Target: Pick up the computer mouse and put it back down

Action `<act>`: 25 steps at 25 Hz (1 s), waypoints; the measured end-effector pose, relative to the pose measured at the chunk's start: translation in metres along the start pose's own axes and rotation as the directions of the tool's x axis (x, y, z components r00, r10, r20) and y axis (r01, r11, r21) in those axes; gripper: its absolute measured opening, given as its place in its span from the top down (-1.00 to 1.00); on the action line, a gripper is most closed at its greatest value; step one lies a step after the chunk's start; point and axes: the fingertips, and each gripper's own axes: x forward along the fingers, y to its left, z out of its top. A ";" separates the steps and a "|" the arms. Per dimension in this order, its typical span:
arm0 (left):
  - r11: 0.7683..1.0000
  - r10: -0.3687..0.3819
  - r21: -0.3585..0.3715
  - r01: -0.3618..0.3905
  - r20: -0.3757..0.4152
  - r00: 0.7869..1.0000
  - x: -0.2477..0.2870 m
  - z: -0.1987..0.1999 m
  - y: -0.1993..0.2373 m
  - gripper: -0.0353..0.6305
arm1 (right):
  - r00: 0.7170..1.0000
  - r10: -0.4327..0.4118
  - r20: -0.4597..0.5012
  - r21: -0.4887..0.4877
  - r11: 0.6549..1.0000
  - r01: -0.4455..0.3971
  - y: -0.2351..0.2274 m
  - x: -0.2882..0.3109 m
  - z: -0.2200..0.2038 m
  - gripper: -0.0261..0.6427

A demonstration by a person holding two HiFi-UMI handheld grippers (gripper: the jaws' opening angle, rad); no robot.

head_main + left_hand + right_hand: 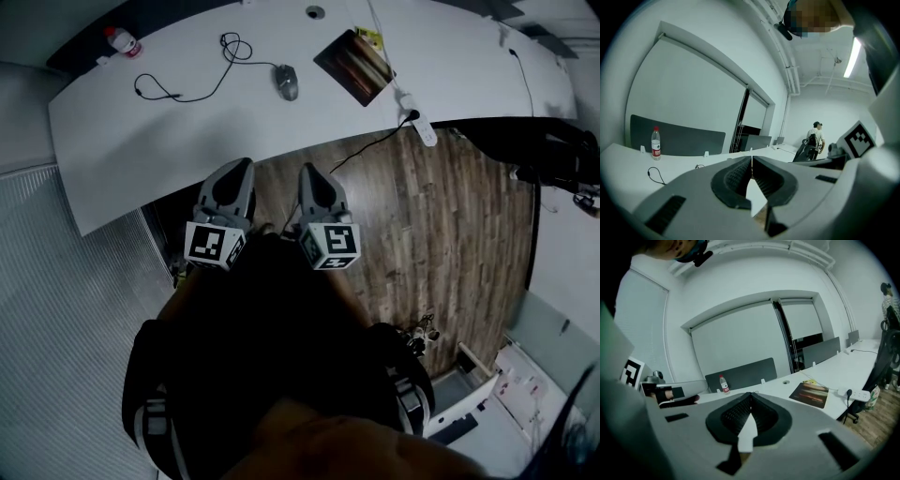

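In the head view the grey computer mouse [287,82] lies on the white desk [159,141], and its black cable [187,84] loops away to the left. Both grippers hover short of the desk's near edge, over the wooden floor. My left gripper [244,164] and my right gripper [307,170] point toward the desk, well apart from the mouse. In the left gripper view the jaws [751,157] meet at the tips with nothing between them. The right gripper's jaws [751,394] are likewise shut and empty. Neither gripper view shows the mouse.
A dark mouse pad [354,66] lies right of the mouse, and a white power strip [419,120] sits at the desk's edge. A water bottle [122,41] stands at the far left. A person [816,140] stands in the background by other desks.
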 end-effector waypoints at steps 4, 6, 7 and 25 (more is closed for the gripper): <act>1.000 -0.021 -0.010 0.021 -0.012 1.000 0.028 0.008 0.029 0.88 | 0.999 -0.028 -0.024 -0.013 1.000 0.027 0.000 0.040 0.012 0.92; 0.999 -0.030 -0.016 0.030 -0.023 0.999 0.040 0.012 0.046 0.88 | 0.998 -0.042 -0.042 -0.016 0.999 0.041 -0.001 0.060 0.014 0.92; 0.999 -0.037 -0.019 0.037 -0.027 0.999 0.046 0.014 0.053 0.88 | 0.998 -0.049 -0.048 -0.015 0.999 0.048 -0.002 0.070 0.015 0.92; 0.996 -0.087 -0.038 0.085 -0.048 0.995 0.119 0.038 0.152 0.88 | 0.987 -0.124 -0.102 -0.048 0.992 0.120 -0.011 0.190 0.030 0.92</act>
